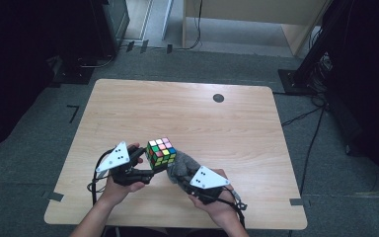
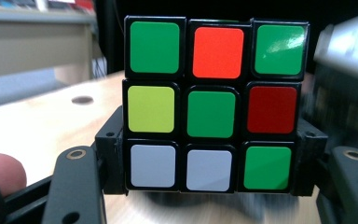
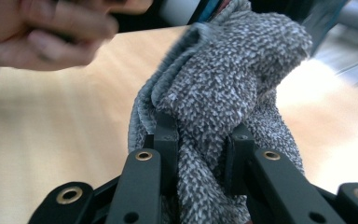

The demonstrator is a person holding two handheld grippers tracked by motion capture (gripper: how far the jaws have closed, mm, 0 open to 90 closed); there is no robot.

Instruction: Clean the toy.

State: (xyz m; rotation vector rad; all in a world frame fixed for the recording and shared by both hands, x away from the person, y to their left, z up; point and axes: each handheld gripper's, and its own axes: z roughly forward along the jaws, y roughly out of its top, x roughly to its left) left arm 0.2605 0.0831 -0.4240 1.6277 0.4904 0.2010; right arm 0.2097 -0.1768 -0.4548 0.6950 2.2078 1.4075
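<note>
Pale wooden tabletop (image 1: 128, 113); at lower centre, the left tool (image 1: 145, 170) clamps a Rubik's cube (image 1: 161, 153) while the right tool (image 1: 180, 174) pinches a grey cloth (image 1: 181, 165) beside it. Wiping seems underway; next, press cloth against a face.

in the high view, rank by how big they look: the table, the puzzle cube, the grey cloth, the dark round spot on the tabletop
1. table
2. puzzle cube and grey cloth: about alike, cloth partly hidden, so unranked
3. dark round spot

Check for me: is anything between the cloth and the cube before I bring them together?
Nothing visible. The grey cloth, pinched in the right tool, sits right beside the cube held by the left tool; whether they touch is unclear.
</note>
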